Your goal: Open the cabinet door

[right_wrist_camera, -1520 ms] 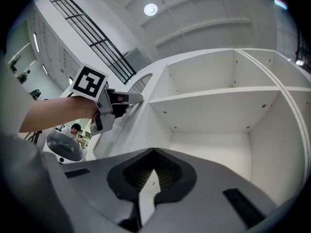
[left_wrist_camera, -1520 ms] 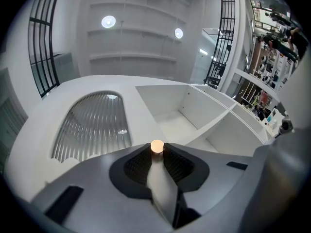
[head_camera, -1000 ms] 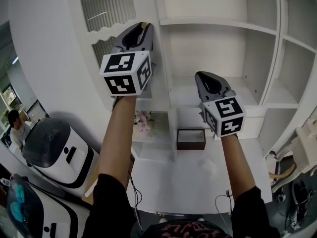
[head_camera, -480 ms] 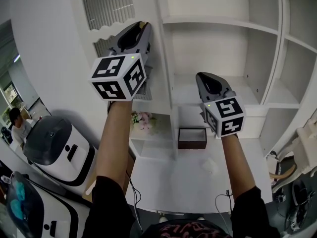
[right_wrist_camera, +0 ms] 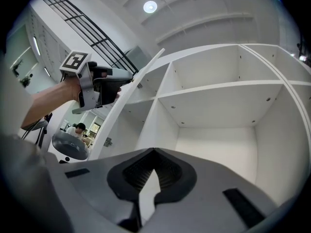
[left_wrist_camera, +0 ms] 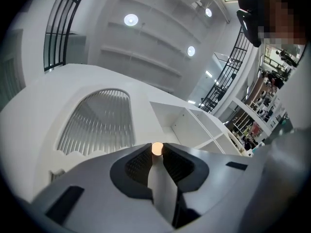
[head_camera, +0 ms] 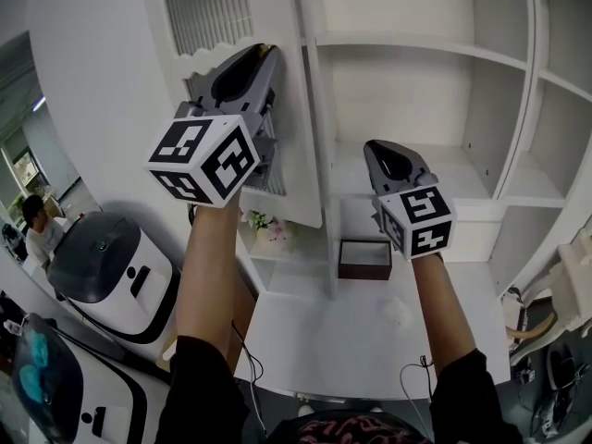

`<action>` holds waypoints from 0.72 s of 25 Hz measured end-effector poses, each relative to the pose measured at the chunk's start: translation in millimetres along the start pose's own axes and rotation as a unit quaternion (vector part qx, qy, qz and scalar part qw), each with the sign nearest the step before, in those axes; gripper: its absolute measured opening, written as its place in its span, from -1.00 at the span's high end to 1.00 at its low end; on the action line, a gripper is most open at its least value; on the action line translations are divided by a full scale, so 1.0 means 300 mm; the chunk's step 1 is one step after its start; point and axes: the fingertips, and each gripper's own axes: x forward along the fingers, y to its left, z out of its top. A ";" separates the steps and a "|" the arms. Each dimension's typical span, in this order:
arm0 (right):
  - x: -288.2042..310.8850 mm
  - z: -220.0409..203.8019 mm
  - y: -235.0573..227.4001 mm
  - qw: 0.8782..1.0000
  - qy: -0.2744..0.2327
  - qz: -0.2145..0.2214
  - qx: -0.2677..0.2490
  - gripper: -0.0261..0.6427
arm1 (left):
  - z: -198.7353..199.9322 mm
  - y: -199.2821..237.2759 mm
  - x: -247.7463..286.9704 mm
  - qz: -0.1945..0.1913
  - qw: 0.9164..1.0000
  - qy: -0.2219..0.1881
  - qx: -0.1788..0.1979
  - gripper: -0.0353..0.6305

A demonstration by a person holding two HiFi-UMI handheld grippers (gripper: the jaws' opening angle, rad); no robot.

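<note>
Shelving of white painted board (head_camera: 416,54) filled the head view from 12 to 3 o'clock, its compartments open to the front. On the white counter (head_camera: 305,340) below it, a dark brown open box (head_camera: 362,259) sat at 6 o'clock of the right gripper (head_camera: 375,148). A small crumpled white scrap (head_camera: 393,311) lay nearer the person. Pink flowers (head_camera: 269,229) showed just under the lower edge of the white cabinet door (head_camera: 298,155). Two white-and-black domed machines (head_camera: 106,276) stood at 8 o'clock, with a seated person (head_camera: 35,229) beyond them at 9 o'clock. The door, with its ribbed arched panel, stood swung partway out from the shelving at 11 o'clock, and the left gripper (head_camera: 266,55) was at its free edge.

Only the left gripper view showed the grip. Both jaws pressed on a white strip ending in a small round peach-coloured tip (left_wrist_camera: 157,148), which the head view hid behind the gripper's body.

The right gripper view showed the door edge-on, with the left gripper on that edge at 10 o'clock. The right gripper's own jaws met at the tips with nothing between them, and they faced an open compartment (right_wrist_camera: 218,149).
</note>
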 end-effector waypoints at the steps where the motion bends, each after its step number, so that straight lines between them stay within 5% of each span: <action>1: 0.004 0.000 0.004 1.000 0.000 0.001 0.000 0.88 | 0.004 0.000 -0.007 -0.002 1.000 0.000 -0.002 0.65; 18: 0.057 0.014 0.072 1.000 -0.008 0.018 -0.004 0.88 | 0.104 0.013 -0.159 -0.074 0.996 -0.015 -0.039 0.65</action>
